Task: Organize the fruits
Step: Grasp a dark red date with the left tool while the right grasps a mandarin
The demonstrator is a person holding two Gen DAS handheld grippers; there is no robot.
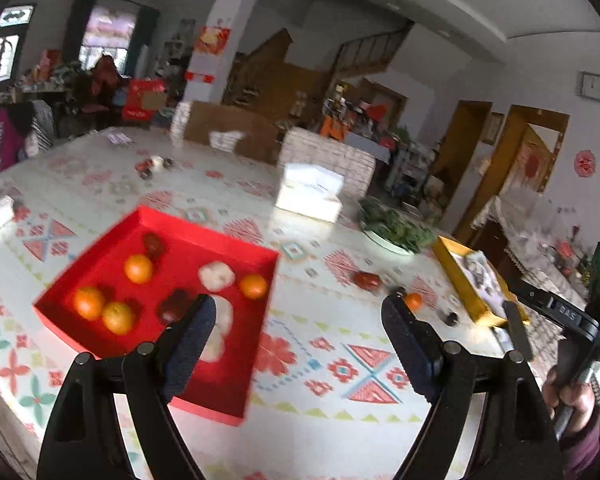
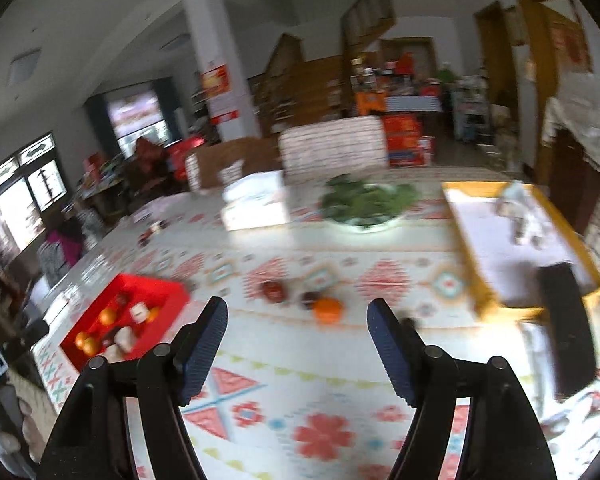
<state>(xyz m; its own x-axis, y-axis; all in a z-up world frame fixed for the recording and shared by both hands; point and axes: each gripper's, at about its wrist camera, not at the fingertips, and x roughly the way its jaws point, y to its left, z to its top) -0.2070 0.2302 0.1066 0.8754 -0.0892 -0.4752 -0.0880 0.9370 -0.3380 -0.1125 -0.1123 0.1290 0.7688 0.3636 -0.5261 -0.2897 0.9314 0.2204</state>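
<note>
Both grippers, left gripper (image 1: 300,312) and right gripper (image 2: 296,316), spread empty; that mid-desk orange (image 2: 327,309) looks firm, roll-prone, best pinched across its middle.

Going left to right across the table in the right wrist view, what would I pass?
Shallow red tray holding oranges → dark red fruit → loose orange → white plate of leafy greens, farther back → yellow-rimmed tray.
</note>
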